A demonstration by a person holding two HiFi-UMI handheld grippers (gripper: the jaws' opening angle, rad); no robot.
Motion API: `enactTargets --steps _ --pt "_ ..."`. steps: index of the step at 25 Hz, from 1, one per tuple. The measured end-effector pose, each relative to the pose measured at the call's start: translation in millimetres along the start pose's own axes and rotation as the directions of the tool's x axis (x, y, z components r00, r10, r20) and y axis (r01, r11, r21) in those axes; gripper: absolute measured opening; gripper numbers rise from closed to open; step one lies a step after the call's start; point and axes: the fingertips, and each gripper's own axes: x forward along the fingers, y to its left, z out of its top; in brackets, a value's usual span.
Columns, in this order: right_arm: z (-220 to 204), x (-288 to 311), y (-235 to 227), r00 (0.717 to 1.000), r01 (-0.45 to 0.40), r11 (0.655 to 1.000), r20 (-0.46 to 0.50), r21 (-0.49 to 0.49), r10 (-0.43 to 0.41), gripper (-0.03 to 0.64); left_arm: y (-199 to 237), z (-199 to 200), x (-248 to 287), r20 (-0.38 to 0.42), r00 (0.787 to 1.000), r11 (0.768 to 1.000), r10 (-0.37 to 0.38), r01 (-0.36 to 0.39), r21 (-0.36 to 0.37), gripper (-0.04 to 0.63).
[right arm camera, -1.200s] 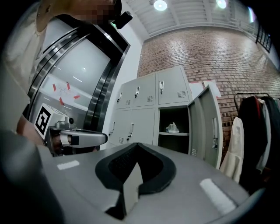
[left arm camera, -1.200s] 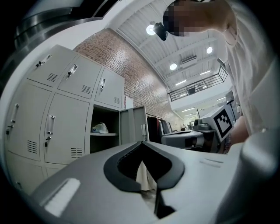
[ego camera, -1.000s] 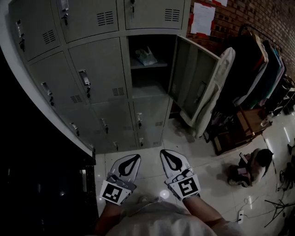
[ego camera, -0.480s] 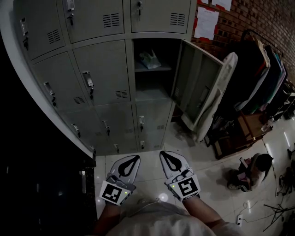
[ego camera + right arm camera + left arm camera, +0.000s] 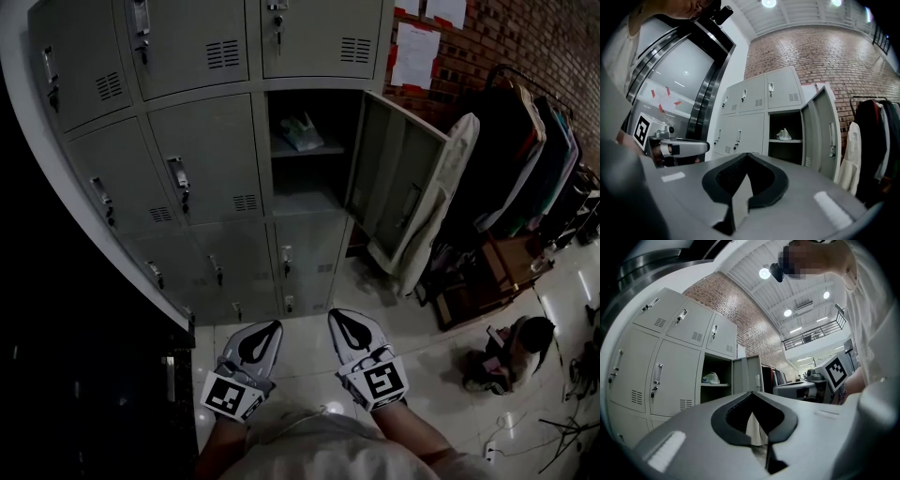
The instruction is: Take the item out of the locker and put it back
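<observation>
Step in hand: the very start, I judge; I face the locker (image 5: 202,141), its door (image 5: 389,183) swung open
Where the bag is: the bag (image 5: 300,131) lies on the shelf (image 5: 309,150) inside, well apart from both claws
My left claw (image 5: 270,325): tips pressed together, empty
My right claw (image 5: 337,315): tips pressed together, empty
Next: probably step closer, lift one claw to the shelf, spread it round the bag

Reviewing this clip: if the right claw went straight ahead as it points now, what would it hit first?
Probably the closed locker door just left of the open compartment; nothing nearer shows, though depth is unclear.
</observation>
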Motion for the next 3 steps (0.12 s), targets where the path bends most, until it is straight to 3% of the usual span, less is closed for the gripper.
enactTargets --steps 3 --pt "2.7 -1.6 0.5 1.000 -0.009 1.000 0.002 -0.007 0.009 0.003 0.0 3.4 1.5 0.010 1.000 1.000 0.008 -0.008 0.004 0.002"
